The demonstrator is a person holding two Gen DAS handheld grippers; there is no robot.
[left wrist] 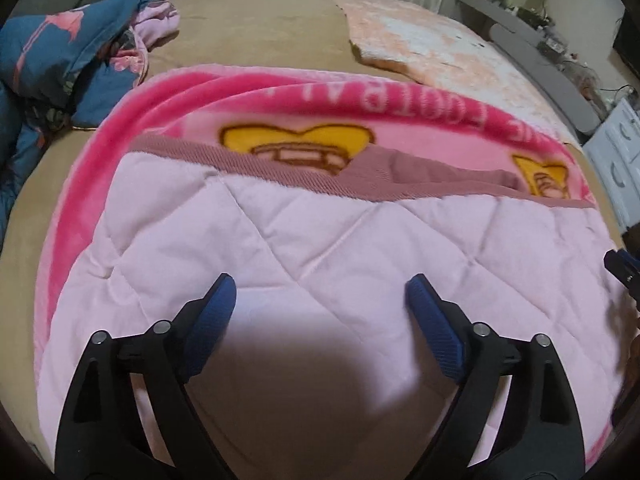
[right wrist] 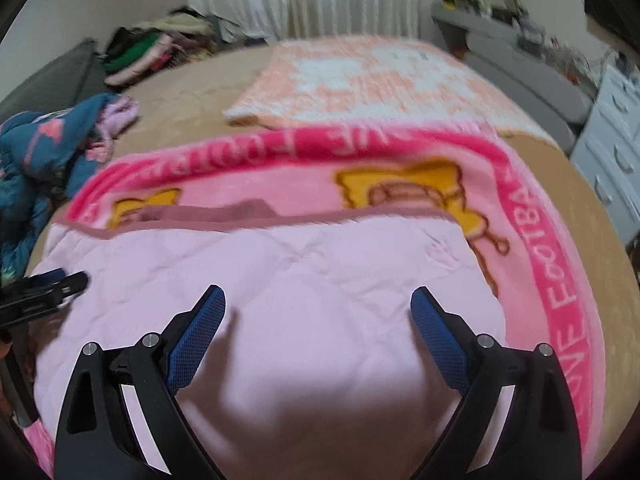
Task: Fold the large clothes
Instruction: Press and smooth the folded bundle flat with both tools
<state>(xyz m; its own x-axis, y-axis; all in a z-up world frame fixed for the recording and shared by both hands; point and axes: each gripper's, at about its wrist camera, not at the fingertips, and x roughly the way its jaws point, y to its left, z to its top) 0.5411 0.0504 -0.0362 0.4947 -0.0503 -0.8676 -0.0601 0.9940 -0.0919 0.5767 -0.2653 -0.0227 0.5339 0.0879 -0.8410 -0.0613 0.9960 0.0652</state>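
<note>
A pale pink quilted piece [left wrist: 304,248] [right wrist: 280,280] with a dusty-rose ribbed edge [left wrist: 280,164] lies flat on a bright pink fleece blanket [left wrist: 168,96] [right wrist: 560,280] with yellow figures and white lettering. My left gripper [left wrist: 320,292] hangs over the quilted piece, jaws wide apart, nothing between the blue pads. My right gripper [right wrist: 318,304] is open above the same cloth, also holding nothing. The tip of the right gripper [left wrist: 624,268] shows at the right edge of the left wrist view; the left gripper [right wrist: 44,288] appears at the left edge of the right wrist view.
Both cloths lie on a bed with a tan cover [left wrist: 256,28] [right wrist: 180,96]. A folded peach-and-white blanket [left wrist: 432,44] [right wrist: 360,80] lies beyond. Crumpled blue and pink clothes [left wrist: 60,60] [right wrist: 44,144] are piled at left. White drawers [right wrist: 616,136] and a grey shelf [left wrist: 532,60] stand at right.
</note>
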